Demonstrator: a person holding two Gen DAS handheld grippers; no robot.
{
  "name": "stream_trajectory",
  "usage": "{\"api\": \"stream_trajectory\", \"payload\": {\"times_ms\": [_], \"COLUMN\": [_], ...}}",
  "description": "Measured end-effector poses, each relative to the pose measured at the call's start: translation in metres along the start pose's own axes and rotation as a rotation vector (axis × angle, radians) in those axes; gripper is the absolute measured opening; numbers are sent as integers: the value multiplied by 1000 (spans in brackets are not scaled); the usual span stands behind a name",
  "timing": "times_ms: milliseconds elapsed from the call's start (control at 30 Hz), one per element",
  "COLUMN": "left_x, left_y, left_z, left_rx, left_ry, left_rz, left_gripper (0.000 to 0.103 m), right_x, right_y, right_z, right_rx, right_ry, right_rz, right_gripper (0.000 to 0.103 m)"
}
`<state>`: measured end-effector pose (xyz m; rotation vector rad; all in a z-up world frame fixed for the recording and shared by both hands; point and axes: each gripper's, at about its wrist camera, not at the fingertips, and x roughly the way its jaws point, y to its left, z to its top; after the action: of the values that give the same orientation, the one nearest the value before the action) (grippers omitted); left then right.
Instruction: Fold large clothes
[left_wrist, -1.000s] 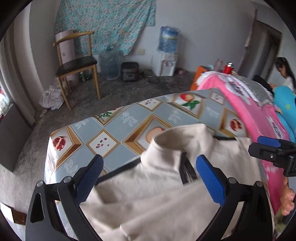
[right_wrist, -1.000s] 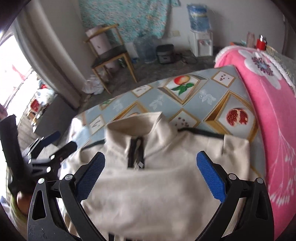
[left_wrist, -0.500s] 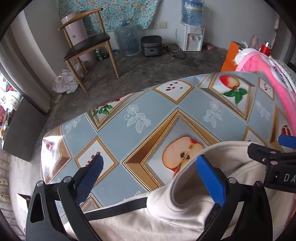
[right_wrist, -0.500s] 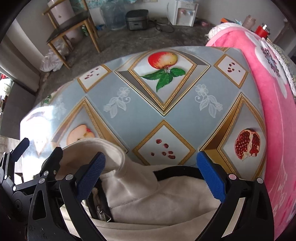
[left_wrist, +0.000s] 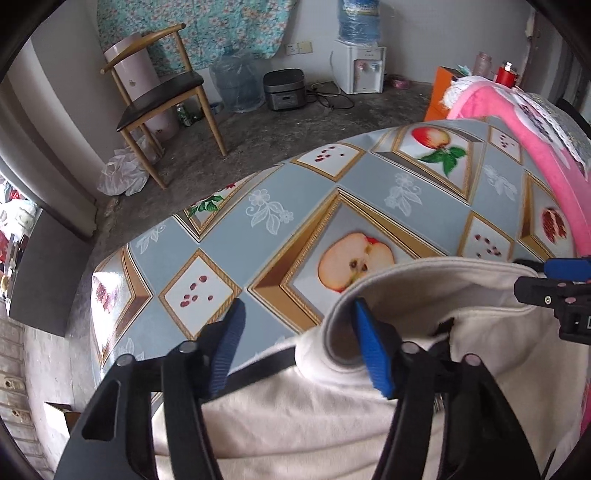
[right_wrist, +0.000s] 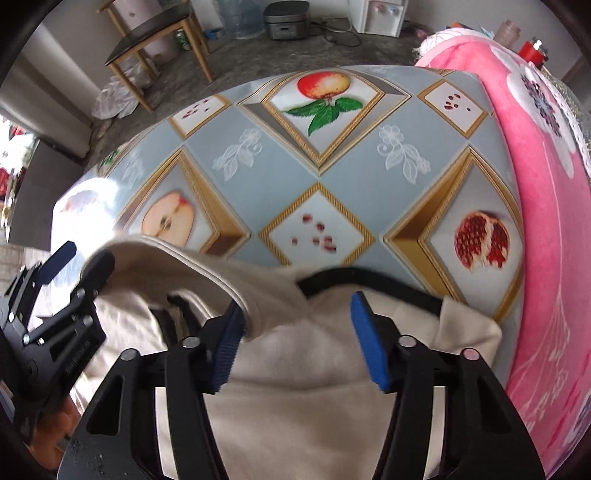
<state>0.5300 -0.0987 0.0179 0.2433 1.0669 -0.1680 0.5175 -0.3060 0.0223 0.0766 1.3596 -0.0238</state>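
A cream high-collar top (left_wrist: 424, 306) with black trim lies on the fruit-print tablecloth (left_wrist: 295, 206); it also shows in the right wrist view (right_wrist: 317, 373). My left gripper (left_wrist: 299, 343) is open and low over the left shoulder seam, its right pad beside the collar. My right gripper (right_wrist: 295, 343) is open and low over the right shoulder, its left pad against the collar's side. Each gripper shows in the other's view: the right one (left_wrist: 561, 291), the left one (right_wrist: 70, 288).
A pink flowered blanket (right_wrist: 546, 184) borders the table on the right. Beyond the far edge are a wooden chair (left_wrist: 162, 99), a water dispenser (left_wrist: 360, 62), a rice cooker (left_wrist: 284, 88) and bare floor.
Both grippers have come down and forward to the collar and shoulders. Their jaws have narrowed from wide open to about half that gap.
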Motion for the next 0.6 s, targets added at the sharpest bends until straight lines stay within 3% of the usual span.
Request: {"api": "stream_trajectory", "payload": {"times_ms": [100,233,400,533,600], "left_x": [-13,-24,-25,-28,-34], "left_y": [-1,-4,-6,-6,-5], "left_z": [-14,-36,-64,-82,-89], "left_rx": [31,83,146,171,192], "left_ry": [-3,-15,-34,-66,-94], "left_rz": [-31,-52,-76,-110,-122], "left_gripper": [41,40,40,40,39], "right_x": [-6,-10,-11,-10,-11], "right_y": [4,8,8,13,24], "right_z": [-21,-46,-65,-79,-86], "right_rx": [-51,-125,-195,-252,-292], "right_ry": [5,5,-31,-68,-106], "right_rz": [-19,-57,-70,-68,-93], "right_gripper": [44,36,32,10,8]}}
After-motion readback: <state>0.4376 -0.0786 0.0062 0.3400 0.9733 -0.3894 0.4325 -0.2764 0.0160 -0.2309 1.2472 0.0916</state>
